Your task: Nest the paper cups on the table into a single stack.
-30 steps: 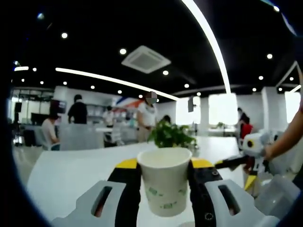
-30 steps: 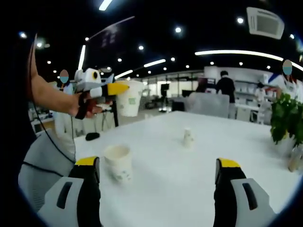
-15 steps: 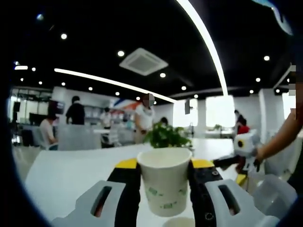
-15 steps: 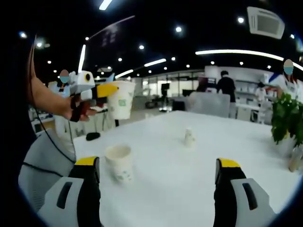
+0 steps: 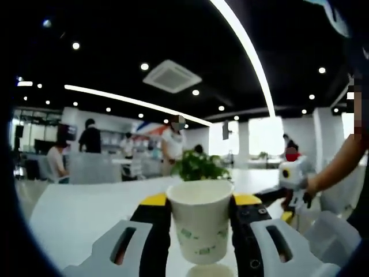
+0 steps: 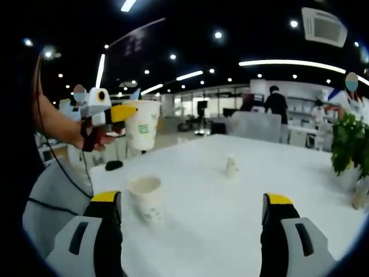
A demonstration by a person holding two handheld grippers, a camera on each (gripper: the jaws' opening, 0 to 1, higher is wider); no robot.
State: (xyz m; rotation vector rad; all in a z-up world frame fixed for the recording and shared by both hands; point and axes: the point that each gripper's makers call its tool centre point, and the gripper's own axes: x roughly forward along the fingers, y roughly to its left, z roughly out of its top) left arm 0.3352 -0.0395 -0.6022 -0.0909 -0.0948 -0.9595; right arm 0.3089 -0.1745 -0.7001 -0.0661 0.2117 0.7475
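Note:
My left gripper [image 5: 200,203] is shut on a white paper cup [image 5: 200,228] with green print, held upright in the air. In the right gripper view that same gripper [image 6: 122,113] and held cup [image 6: 142,124] hang above and slightly left of a second cup [image 6: 146,198], which stands upright on the white table [image 6: 230,219]. The rim of that standing cup [image 5: 209,270] peeks in just under the held one. A third cup [image 6: 231,166] stands farther off at the table's middle. My right gripper [image 6: 192,214] is open low over the table, nothing between its fingers.
A potted plant [image 6: 349,144] stands at the table's right edge. A small dark object [image 6: 113,165] lies near the left edge. A person's hand [image 6: 92,134] holds the left gripper. Several people and chairs fill the room behind.
The left gripper has carried its cup to the left and slightly lower, closer over the standing cup. That cup's rim has come in under the held one. The right gripper stays put.

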